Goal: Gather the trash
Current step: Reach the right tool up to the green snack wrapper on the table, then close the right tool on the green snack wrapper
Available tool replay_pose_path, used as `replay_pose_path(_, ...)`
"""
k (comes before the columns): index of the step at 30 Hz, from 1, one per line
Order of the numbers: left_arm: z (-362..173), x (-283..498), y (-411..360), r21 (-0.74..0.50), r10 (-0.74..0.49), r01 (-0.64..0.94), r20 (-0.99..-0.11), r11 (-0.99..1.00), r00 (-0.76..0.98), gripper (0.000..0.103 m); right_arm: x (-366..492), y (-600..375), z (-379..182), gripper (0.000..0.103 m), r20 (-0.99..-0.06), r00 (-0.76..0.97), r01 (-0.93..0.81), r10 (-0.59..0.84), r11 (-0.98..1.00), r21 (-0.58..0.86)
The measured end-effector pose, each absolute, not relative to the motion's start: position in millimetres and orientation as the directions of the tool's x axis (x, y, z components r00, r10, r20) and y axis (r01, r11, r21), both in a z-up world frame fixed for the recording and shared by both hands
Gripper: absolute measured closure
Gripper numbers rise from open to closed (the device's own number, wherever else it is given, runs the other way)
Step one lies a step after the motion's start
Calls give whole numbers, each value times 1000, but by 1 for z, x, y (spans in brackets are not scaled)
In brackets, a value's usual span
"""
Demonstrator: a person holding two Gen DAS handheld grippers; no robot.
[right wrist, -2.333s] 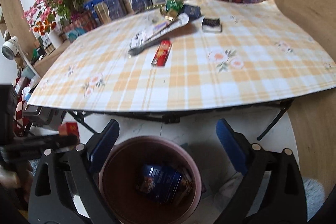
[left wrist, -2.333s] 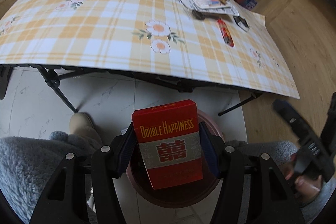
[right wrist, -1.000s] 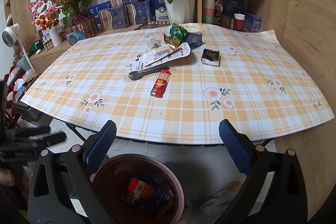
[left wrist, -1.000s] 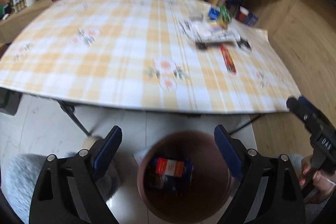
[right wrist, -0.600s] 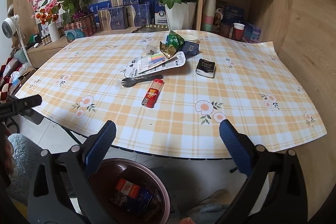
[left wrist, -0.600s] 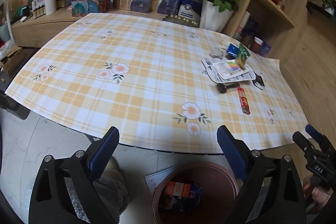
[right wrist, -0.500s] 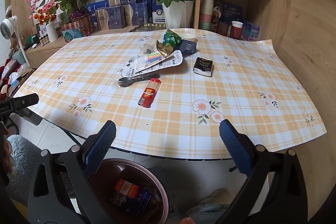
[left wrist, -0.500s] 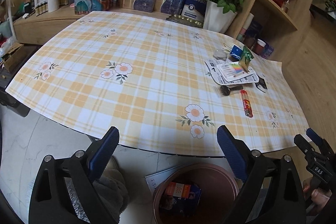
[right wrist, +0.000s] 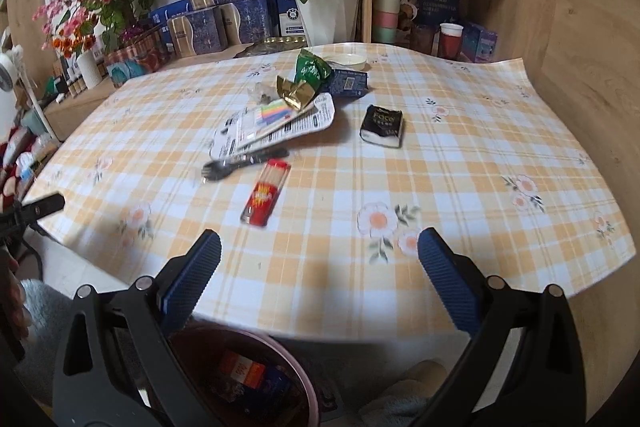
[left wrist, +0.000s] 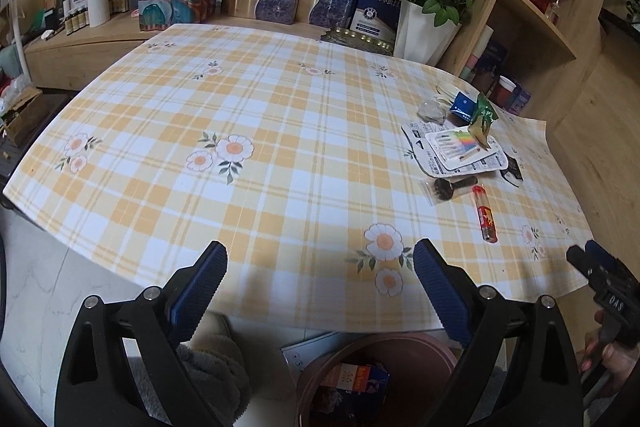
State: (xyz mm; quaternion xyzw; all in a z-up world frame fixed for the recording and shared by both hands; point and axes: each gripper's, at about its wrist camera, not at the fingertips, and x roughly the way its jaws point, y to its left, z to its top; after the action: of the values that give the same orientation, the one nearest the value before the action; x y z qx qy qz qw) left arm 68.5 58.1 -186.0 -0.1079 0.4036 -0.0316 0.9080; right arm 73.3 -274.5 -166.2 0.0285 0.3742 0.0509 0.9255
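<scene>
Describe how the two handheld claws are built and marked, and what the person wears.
Both the left claw and the right claw are black frames of angular, triangular-cutout arms joined by silver rivets. Each finger ends in a blue pad with a fine ribbed texture. In the left wrist view, the right claw's body carries white lettering, too small to read surely. No cables show. The person wears fluffy grey fabric.

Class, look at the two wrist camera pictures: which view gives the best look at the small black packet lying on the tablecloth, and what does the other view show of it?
The right wrist view: the black packet lies unobstructed with its top face and lettering visible. In the left wrist view the black packet is a small dark shape near the table's far right, partly hidden behind the printed cards.
</scene>
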Motion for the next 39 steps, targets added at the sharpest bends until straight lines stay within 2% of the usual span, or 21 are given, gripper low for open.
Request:
replay_pose_path(5,-179,93,57,-217,-147,-16,-714,976,684,11,133,-288,-157,6,-679,712,-76,179,981,179)
replay_pose_path(9,-174,114,57,-226,-150,-18,-702,974,696,11,191,-290,-153,15,-675,710,-68,198,974,214)
replay_pose_path(18,-180,149,59,-234,-156,-18,-701,972,696,11,312,-272,-173,16,-742,658,59,132,973,225)
replay_pose_path(23,-188,164,55,-218,-166,7,-721,976,672,11,339,-276,-185,17,-788,609,156,92,960,232)
replay_pose_path(25,-189,167,52,-206,-166,21,-723,978,671,11,342,-276,-190,25,-801,593,160,82,963,216)
replay_pose_path(26,-190,168,51,-205,-167,23,-724,979,669,11,343,-276,-193,36,-808,583,155,86,964,214)
replay_pose_path(27,-191,168,51,-207,-169,24,-725,978,667,11,343,-277,-195,52,-813,574,149,95,964,218)
replay_pose_path(29,-193,170,51,-216,-176,21,-730,976,661,11,340,-280,-197,65,-819,564,150,106,962,228)
replay_pose_path(39,-199,167,40,-252,-212,28,-743,967,634,11,293,-283,-178,70,-767,615,64,181,959,278)
